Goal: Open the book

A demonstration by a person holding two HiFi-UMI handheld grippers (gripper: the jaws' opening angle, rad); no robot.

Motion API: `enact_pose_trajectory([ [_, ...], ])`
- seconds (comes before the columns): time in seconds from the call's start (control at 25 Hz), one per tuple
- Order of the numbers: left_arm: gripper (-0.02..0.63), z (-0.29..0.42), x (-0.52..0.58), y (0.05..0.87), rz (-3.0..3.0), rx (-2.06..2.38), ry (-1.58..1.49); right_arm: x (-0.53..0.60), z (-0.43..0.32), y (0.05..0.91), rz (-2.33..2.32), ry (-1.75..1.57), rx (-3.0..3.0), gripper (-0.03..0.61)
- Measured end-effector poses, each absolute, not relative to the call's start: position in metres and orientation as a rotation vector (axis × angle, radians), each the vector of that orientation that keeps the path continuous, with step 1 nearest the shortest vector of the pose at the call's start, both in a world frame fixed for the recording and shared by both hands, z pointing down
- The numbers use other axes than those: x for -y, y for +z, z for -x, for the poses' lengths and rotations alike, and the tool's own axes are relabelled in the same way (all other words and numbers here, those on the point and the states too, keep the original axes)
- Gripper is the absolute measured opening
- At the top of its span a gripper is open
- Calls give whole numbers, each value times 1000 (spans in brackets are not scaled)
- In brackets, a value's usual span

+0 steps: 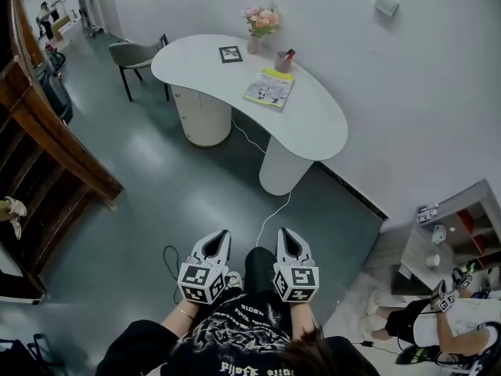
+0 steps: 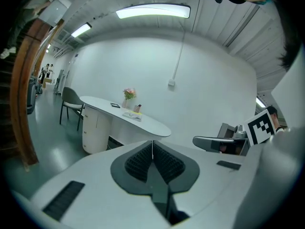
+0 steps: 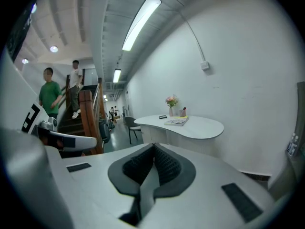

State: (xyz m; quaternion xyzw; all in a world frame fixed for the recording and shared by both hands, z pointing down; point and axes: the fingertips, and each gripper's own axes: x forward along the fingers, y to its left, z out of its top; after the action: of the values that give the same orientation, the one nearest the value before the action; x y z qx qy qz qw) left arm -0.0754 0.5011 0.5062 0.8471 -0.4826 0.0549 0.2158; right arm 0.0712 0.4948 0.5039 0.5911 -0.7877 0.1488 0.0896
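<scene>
The person stands well back from the white table [image 1: 315, 125], with both tools held low against the waist, side by side and level with each other. The left gripper [image 1: 222, 236] and the right gripper [image 1: 286, 234] point forward across the grey floor [image 1: 156, 194] toward the table, their tips leaning slightly in toward one another. The marker cubes sit nearest the body. Both arms are tucked in close, elbows back, and only a bit of the left wrist shows behind its cube. In each gripper's own view the ribbed pads are pressed together along a thin seam, with nothing caught between them. The book [image 1: 269, 89] lies flat and closed on the far part of the tabletop, well apart from both grippers. It sits just beside a small pen cup [image 1: 282, 63], with a vase of pink flowers [image 1: 261, 20] near it by the wall. A square marker card [image 1: 230, 54] lies farther along the table, and a grey chair [image 1: 135, 53] stands at its far end. A white cable [image 1: 270, 212] trails over the floor from under the table.
</scene>
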Motion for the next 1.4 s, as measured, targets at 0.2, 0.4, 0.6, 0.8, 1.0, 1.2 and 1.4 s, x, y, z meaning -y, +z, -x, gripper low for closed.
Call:
enact_pose_trajectory([
  [0.2, 25, 86, -495, 512, -2329, 1340, 151, -482, -61, 510, -1712, 439, 2355, 28],
  [0.4, 25, 91, -473, 521, -2305, 1380, 155, -450, -57, 514, -1655, 413, 2390, 28],
  [0.6, 25, 93, -435, 525, -2280, 1426, 169, -402, -63, 514, -1639, 398, 2417, 28],
  [0.8, 25, 80, -386, 529, -2252, 1440, 183, -348, -79, 527, -1618, 455, 2407, 28],
  [1.0, 25, 61, -328, 527, -2244, 1437, 181, -290, -92, 528, -1590, 470, 2420, 28],
  [1.2, 25, 36, -271, 522, -2250, 1434, 186, -235, -111, 527, -1577, 492, 2432, 28],
  [1.4, 25, 8, -219, 520, -2241, 1447, 179, -181, -135, 525, -1540, 484, 2447, 28],
])
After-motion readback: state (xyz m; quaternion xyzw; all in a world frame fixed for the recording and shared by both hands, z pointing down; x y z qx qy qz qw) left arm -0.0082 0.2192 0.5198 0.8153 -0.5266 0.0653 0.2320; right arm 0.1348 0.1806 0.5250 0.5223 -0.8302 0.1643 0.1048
